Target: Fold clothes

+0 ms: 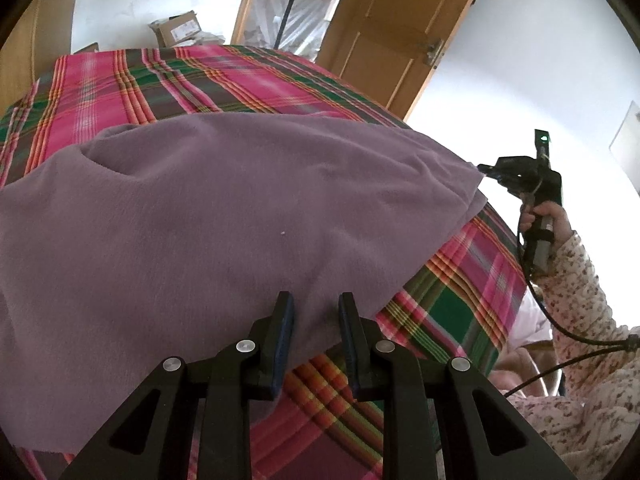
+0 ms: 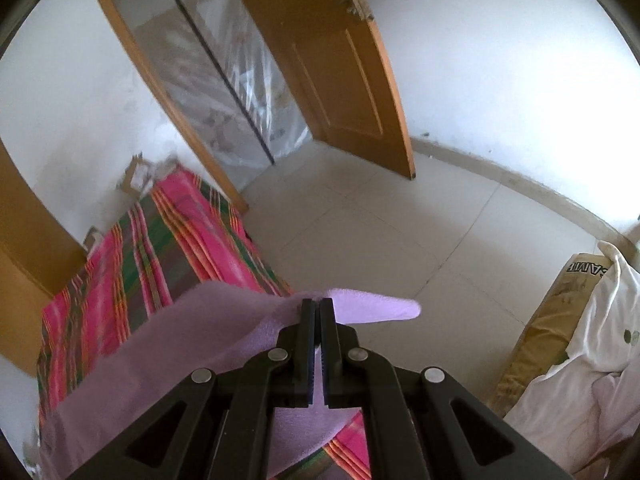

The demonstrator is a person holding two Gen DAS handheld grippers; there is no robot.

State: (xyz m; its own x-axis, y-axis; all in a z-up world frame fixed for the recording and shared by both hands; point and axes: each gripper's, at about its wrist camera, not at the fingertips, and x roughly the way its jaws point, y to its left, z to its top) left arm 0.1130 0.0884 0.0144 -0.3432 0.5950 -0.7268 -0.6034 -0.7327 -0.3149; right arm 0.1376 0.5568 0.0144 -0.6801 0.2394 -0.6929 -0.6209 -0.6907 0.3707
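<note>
A purple fleece cloth (image 1: 240, 208) is spread over a bed with a pink and green plaid cover (image 1: 180, 80). My left gripper (image 1: 316, 304) is open at the cloth's near edge, and the fabric runs between its two fingers without being pinched. At the far right, my right gripper (image 1: 486, 168) is shut on a corner of the cloth and holds it off the bed. In the right wrist view the right gripper (image 2: 317, 304) has its jaws closed on the purple cloth (image 2: 160, 344), and a flap sticks out past the fingertips over the floor.
A person's hand (image 1: 548, 216) and floral sleeve (image 1: 580, 288) hold the right gripper, with cables trailing. Cardboard boxes (image 1: 180, 28) stand behind the bed. A wooden door (image 2: 340, 60) stands open beyond the tiled floor (image 2: 380, 232). A white bag (image 2: 592, 360) and a brown carton (image 2: 552, 320) sit at the right.
</note>
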